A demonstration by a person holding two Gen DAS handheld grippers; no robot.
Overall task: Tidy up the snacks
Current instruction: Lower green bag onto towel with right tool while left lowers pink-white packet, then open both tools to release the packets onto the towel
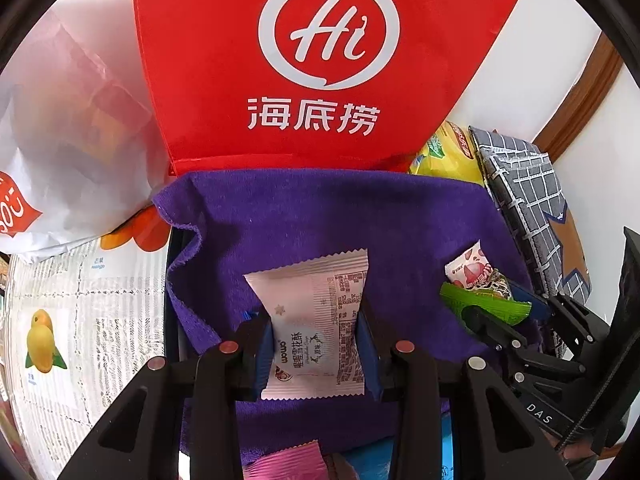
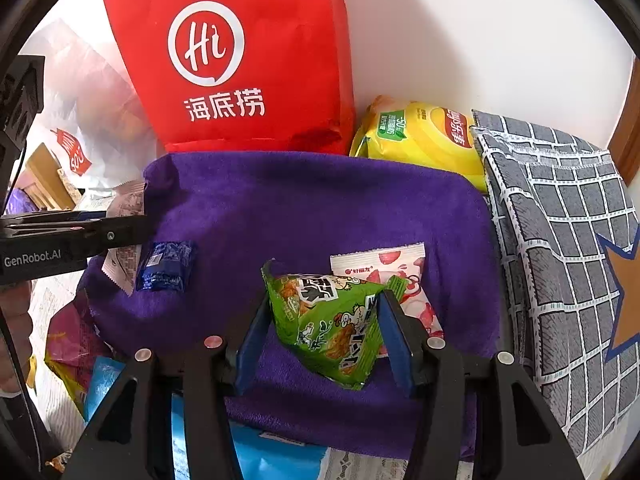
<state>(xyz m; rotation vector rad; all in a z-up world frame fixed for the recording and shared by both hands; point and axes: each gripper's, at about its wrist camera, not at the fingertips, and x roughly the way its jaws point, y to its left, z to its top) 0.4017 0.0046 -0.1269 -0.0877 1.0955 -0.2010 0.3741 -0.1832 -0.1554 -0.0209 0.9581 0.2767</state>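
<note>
Blue packet in right view only

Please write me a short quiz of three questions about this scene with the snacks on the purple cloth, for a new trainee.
1. True or false: the left gripper is shut on the white snack packet.
2. Multiple choice: what does the right gripper hold? A) yellow chip bag B) green snack packet C) small blue packet
3. Short answer: which large item stands right behind the purple cloth, in the middle?

Key
1. True.
2. B, the green snack packet; the yellow chip bag and the small blue packet are not gripped.
3. The red bag.
</note>
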